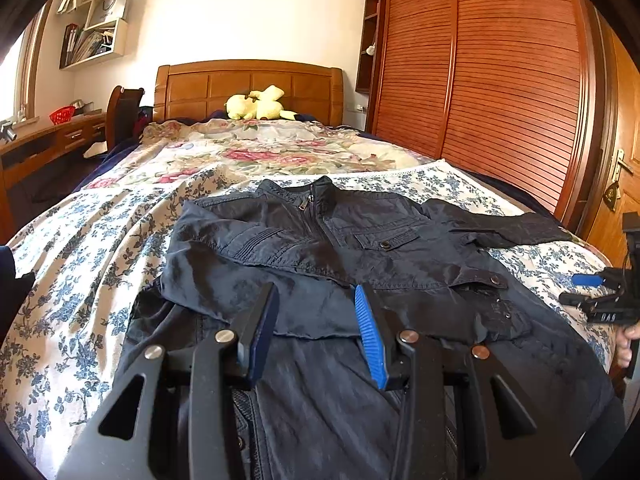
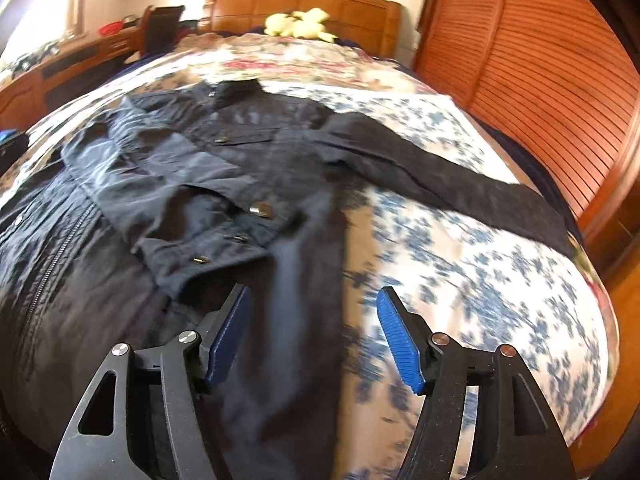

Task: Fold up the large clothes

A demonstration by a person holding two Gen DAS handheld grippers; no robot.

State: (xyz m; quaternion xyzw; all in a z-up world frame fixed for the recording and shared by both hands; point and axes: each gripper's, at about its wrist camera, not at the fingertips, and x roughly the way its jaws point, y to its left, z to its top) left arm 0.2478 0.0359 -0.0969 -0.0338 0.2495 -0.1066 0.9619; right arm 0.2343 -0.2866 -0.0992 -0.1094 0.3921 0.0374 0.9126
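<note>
Left wrist view. A dark jacket (image 1: 340, 264) lies spread on the bed (image 1: 80, 248), front up, collar (image 1: 308, 192) pointing away toward the headboard (image 1: 248, 88) and hem toward the camera; its long axis runs collar to hem, straight ahead of the left tongs (image 1: 316, 332). One sleeve appears folded across the chest; the other sleeve (image 1: 516, 228) stretches out to the right. The left tongs hang wide and empty over the lower front of the jacket. The right tongs (image 1: 588, 292) show at the right edge, off the jacket's right side.

Right wrist view (blurred). The right tongs (image 2: 312, 336) are spread wide, holding nothing, above the jacket's right edge (image 2: 304, 264) where it meets the flowered sheet (image 2: 460, 280). The jacket (image 2: 180, 184) lies ahead and to the left; the outstretched sleeve (image 2: 440, 176) runs ahead and rightward, its cuff far right. The right tongs are judged nearer this sleeve, so folding it inward would fall to them.
</note>
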